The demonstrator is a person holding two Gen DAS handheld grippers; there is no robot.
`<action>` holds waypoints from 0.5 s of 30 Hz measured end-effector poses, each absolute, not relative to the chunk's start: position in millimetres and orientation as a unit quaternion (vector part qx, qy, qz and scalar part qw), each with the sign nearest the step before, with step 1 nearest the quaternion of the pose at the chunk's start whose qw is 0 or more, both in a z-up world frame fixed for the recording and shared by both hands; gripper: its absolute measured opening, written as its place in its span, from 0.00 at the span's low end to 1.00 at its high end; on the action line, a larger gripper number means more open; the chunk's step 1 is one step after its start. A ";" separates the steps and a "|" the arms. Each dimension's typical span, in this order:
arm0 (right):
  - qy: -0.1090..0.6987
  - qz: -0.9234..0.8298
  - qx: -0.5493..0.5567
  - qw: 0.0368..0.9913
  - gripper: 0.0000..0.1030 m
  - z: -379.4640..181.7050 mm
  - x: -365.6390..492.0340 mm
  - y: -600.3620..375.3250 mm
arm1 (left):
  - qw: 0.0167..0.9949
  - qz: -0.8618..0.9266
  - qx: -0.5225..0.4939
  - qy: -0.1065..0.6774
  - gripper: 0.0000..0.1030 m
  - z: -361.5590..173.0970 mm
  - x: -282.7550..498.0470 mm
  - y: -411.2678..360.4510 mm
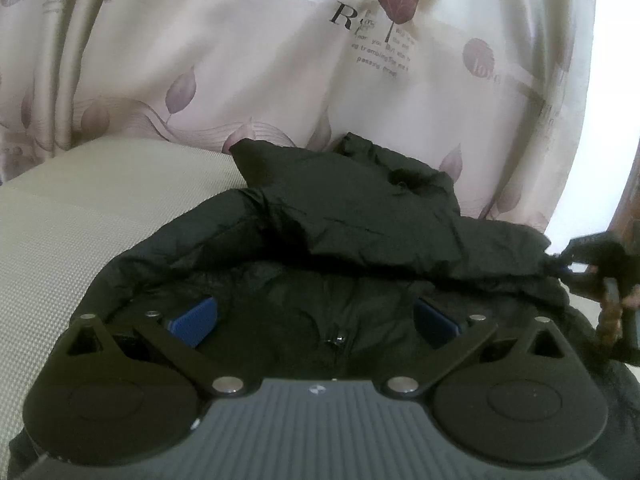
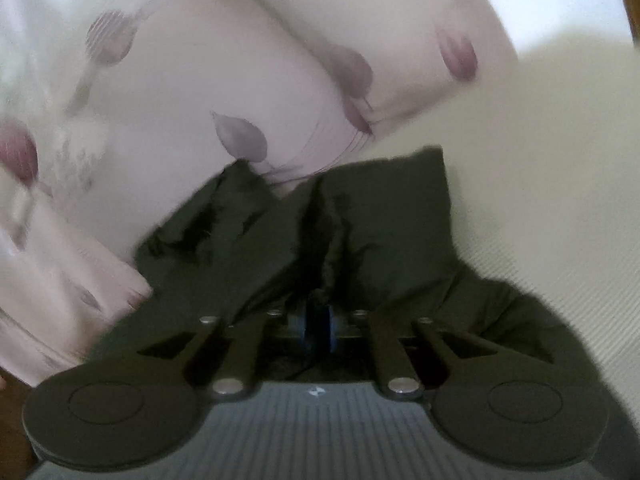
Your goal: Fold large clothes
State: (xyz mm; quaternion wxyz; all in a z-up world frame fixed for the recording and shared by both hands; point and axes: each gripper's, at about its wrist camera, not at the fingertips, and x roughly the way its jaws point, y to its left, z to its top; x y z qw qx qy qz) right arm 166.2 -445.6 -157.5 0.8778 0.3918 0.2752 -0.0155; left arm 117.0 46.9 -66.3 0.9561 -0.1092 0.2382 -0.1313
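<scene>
A black puffy jacket (image 1: 344,216) lies on a cream mattress (image 1: 80,216), one sleeve folded across its body. My left gripper (image 1: 316,318) is open, its blue pads (image 1: 196,320) wide apart over the jacket near the zipper (image 1: 338,340). My right gripper (image 2: 318,326) is shut on a fold of the jacket (image 2: 380,232) and holds that part raised; the view is blurred. The right gripper also shows at the right edge of the left wrist view (image 1: 600,276), pinching the sleeve end.
A pale curtain (image 1: 240,60) with purple leaf prints hangs right behind the jacket. The cream mattress (image 2: 540,160) extends to the left in the left wrist view and to the right in the right wrist view. A brown wooden edge (image 1: 632,196) stands at far right.
</scene>
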 end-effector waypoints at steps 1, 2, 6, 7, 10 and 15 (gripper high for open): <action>0.269 -0.013 0.405 0.874 0.13 -158.0 166.9 -448.0 | 0.956 -0.131 -0.111 0.239 1.00 -66.7 117.2 47.5; 0.269 -0.013 0.403 0.875 0.13 -154.9 177.3 -446.5 | 0.955 -0.130 -0.113 0.240 1.00 -66.6 118.5 47.9; 0.295 -0.021 0.369 0.881 0.07 -148.7 207.6 -425.2 | 0.953 -0.120 -0.123 0.248 1.00 -68.7 121.6 50.9; 0.298 -0.013 0.362 0.883 0.07 -146.4 217.2 -415.8 | 0.953 -0.117 -0.126 0.249 1.00 -69.2 122.0 51.8; 0.311 0.022 0.314 0.897 0.06 -139.0 240.7 -386.8 | 0.953 -0.108 -0.131 0.250 1.00 -70.1 122.4 54.8; 0.314 -0.022 0.263 0.912 0.06 -147.1 247.8 -387.1 | 0.952 -0.108 -0.130 0.254 1.00 -70.1 124.3 54.1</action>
